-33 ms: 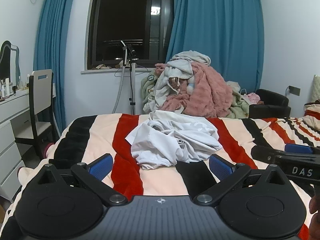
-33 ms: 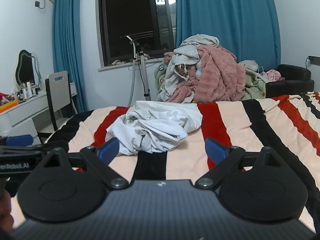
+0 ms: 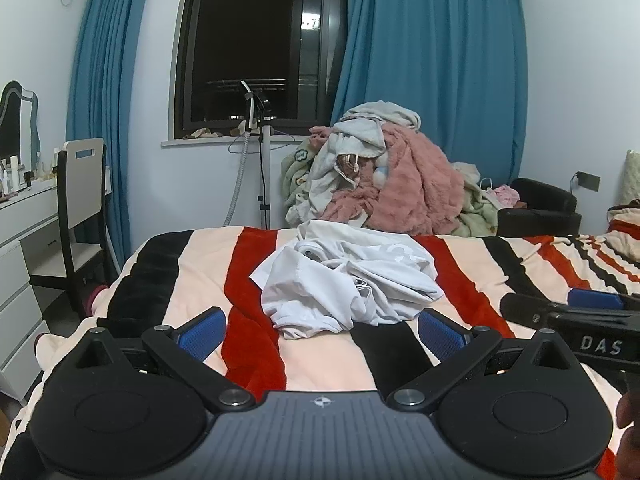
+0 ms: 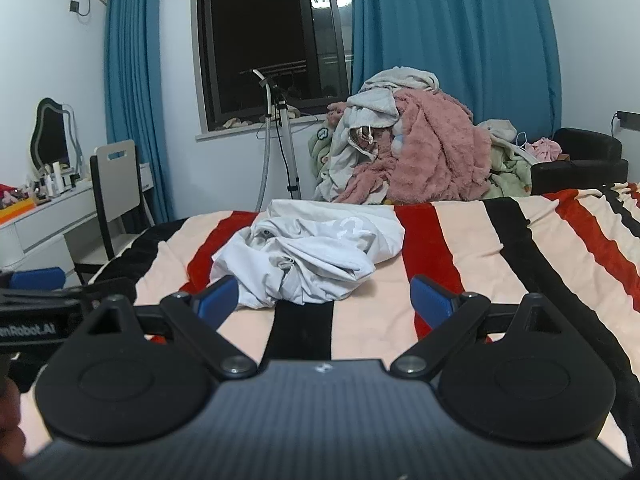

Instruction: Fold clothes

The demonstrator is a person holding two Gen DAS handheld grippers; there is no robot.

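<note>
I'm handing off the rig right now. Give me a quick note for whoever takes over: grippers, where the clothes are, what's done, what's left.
Left hand-held gripper: open, empty, held just short of the garment.
Right hand-held gripper: open, empty, beside the left one, pointed at the same garment.
White garment: crumpled in a heap on the striped blanket covering the bed, touched by neither gripper.
Laundry pile: heaped beyond the far edge of the bed, under the window.
Done: nothing folded in view.
Left: spread the white garment flat, fold it, then probably move on to the pile.
</note>
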